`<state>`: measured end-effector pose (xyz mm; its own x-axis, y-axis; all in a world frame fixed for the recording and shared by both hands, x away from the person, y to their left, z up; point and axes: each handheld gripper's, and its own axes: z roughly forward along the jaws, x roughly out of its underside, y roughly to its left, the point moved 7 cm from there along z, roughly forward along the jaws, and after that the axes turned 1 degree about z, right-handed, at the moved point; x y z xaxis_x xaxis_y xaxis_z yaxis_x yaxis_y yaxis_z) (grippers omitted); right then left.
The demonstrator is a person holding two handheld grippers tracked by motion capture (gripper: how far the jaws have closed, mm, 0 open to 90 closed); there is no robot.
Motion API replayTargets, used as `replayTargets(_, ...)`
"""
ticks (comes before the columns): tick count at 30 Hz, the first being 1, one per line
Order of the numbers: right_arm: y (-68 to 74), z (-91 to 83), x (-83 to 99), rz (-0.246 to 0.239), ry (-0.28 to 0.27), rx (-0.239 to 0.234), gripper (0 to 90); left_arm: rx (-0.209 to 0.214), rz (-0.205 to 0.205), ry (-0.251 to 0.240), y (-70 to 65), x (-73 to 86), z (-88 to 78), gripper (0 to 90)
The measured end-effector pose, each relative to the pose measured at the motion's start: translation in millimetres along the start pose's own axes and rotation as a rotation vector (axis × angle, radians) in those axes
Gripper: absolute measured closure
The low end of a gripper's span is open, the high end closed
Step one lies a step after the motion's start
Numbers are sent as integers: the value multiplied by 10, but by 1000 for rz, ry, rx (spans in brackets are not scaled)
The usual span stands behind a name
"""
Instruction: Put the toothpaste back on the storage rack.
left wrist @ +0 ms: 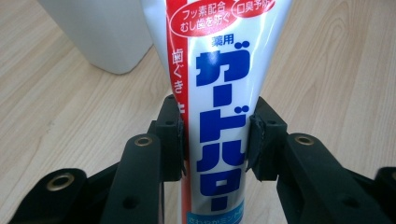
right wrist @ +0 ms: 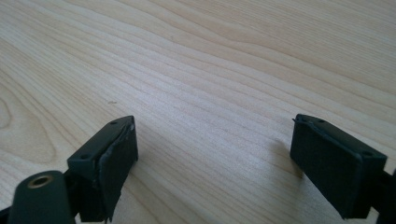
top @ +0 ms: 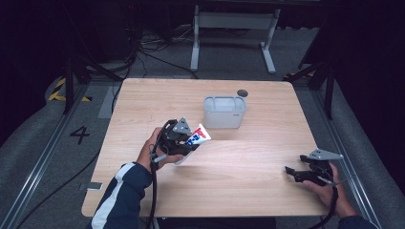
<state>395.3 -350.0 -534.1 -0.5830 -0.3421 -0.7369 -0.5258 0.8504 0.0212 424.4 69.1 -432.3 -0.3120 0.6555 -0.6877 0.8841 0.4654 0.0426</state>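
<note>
A white toothpaste tube (top: 197, 138) with red and blue print is held above the table, tilted up toward the grey bin (top: 224, 112). My left gripper (top: 184, 143) is shut on it; in the left gripper view both black pads (left wrist: 173, 140) press the sides of the toothpaste tube (left wrist: 219, 102), whose far end points at the bin (left wrist: 105, 32). My right gripper (top: 293, 172) rests low at the table's right front edge, jaws wide apart. In the right gripper view, bare wood lies between the fingers (right wrist: 112, 158) of the right gripper (right wrist: 215, 158).
The wooden table (top: 143, 105) has a small dark round spot (top: 242, 92) behind the bin. A white desk frame (top: 234, 28) stands on the floor beyond the table, and cables run along the floor at left.
</note>
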Motion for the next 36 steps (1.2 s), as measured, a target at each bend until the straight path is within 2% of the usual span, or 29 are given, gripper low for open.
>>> replayTargets(5,-1,-1,1,-2,0,0,151,-39,-29,-55,58,-49,-22,636)
replayTargets(8,-1,-1,1,-2,0,0,151,-47,-50,-99,74,-93,-33,636)
replayTargets(17,-2,-1,1,-2,0,0,151,-79,-56,-177,92,-192,-68,637)
replayTargets(22,-1,-1,1,-2,0,0,151,-73,-45,-208,106,-222,-85,636)
replayTargets(23,-1,-1,1,-2,0,0,151,-74,-44,-221,110,-230,-91,636)
replayTargets(24,-1,-1,1,-2,0,0,151,-72,-60,-240,104,-242,-98,636)
replayTargets(27,-1,-1,1,-1,0,0,151,-72,-49,-270,109,-276,-131,636)
replayTargets(36,-1,-1,1,-2,0,0,151,-77,-42,-305,143,-399,-165,636)
